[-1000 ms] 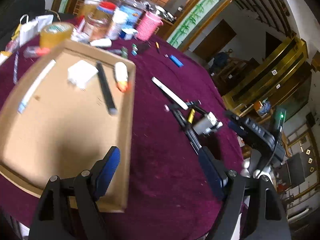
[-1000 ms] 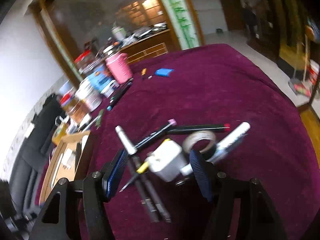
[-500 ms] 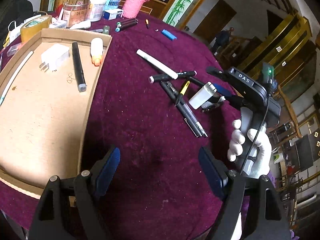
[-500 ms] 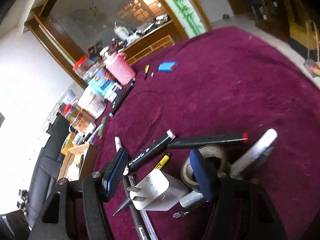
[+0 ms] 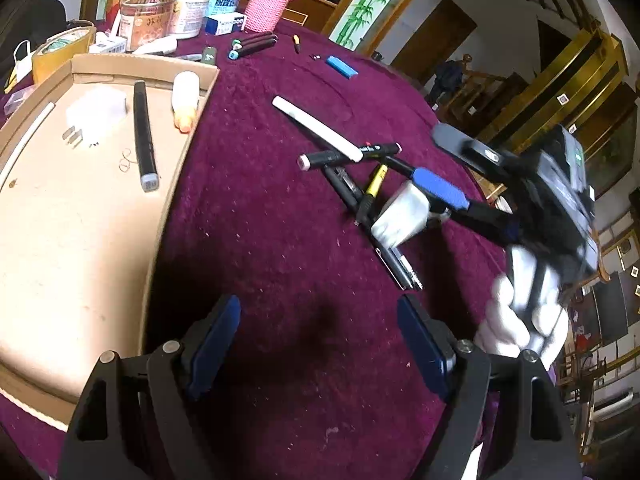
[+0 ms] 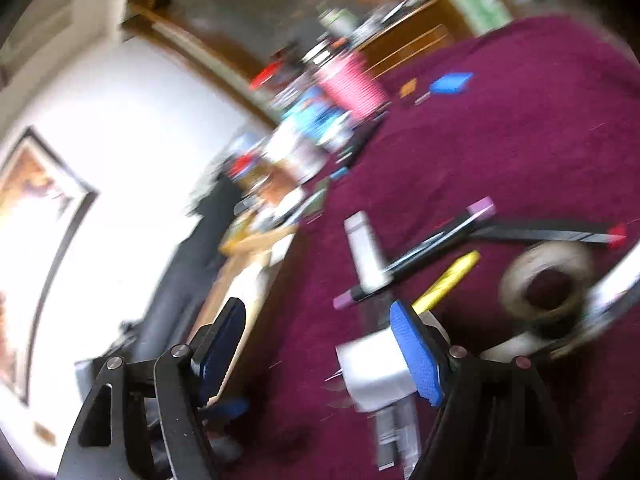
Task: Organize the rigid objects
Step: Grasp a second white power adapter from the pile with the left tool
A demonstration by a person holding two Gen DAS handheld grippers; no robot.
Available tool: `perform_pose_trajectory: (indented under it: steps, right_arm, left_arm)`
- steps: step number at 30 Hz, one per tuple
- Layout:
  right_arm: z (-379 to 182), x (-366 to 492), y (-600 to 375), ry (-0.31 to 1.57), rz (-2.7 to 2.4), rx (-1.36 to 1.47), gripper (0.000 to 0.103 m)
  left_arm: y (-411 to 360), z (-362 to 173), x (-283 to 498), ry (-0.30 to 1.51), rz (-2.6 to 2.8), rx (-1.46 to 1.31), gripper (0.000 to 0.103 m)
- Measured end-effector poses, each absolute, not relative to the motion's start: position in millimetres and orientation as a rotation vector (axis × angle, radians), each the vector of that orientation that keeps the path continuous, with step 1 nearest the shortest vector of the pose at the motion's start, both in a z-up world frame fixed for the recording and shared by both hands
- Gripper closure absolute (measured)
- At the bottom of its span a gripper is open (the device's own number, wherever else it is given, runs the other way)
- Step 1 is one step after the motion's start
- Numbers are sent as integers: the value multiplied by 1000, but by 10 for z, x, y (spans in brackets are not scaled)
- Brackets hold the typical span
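**Both grippers over the pen pile, nothing held**

We see our left gripper (image 5: 318, 340) hanging w/ fingers wide, only bare maroon cloth (image 5: 280, 240) between them. Our right gripper (image 6: 320, 344) is opening; the white charger (image 6: 374, 368) lies just beside its right pad, not clamped, blur hides contact. Around it lie pens, a yellow pen (image 6: 448, 278), a tape roll (image 6: 548, 280) and a white marker (image 5: 316, 128). The cardboard tray (image 5: 60, 240), to the left, holds a black marker (image 5: 143, 136), another white charger (image 5: 94, 114) and a glue tube (image 5: 185, 98).
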State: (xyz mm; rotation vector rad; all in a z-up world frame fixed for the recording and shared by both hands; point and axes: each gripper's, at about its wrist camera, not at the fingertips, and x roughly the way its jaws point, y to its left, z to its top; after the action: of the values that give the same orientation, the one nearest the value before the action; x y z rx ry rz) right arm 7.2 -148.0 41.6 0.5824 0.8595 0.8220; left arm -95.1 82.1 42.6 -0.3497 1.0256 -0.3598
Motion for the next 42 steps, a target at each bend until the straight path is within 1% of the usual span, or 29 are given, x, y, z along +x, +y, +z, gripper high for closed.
perform_pose_trajectory:
  steps: [4,11,14,19,24,27,28,29,30,31,32,34,38,42]
  right_arm:
    - [511,-3,-1504,804,787,548,23]
    - [490,49,-1876,757,618,648,23]
    - [509,66,-2039,733,550,689,23]
    - [445,106,-2275,718,476,782,20]
    - [403,140,-2380,722,447,827,20]
    - [403,148,-2397,723,447,834,20]
    - [407,139,-2412,722,446,834,20]
    - [413,136,-2412,720,443,831,20]
    - [418,136,-2415,718,437,829,20]
    - [419,136,-2415,715,433,826,20]
    - [422,135,-2416,713,429,824,20]
    - [419,126,-2422,711,421,816,20]
    - [406,132,-2449,710,385,796,20]
    - [373,136,-2545,699,341,805,20]
  left_arm:
    - [849,438,-900,1021,-355,-345,23]
    - [638,486,-751,1004,-375,-234,23]
    - [382,575,-677,955,-405,-133,23]
    - [-197,617,-535,858,-455,156,24]
    - [-556,495,-346,870,-495,280,24]
    - [-689,396,-259,903,-525,294,24]
    - [-703,376,-237,919,-538,282,27]
    - [-712,359,-215,930,-549,269,38]
    - [-719,347,-203,933,-553,265,53]
    - [-734,349,-213,929,-545,269,59]
    - [-730,350,-204,927,-544,269,69]
    - [-723,337,-197,940,-570,230,74]
    - [-589,368,-203,951,-577,148,75]
    - [-341,542,-343,925,-599,49,75]
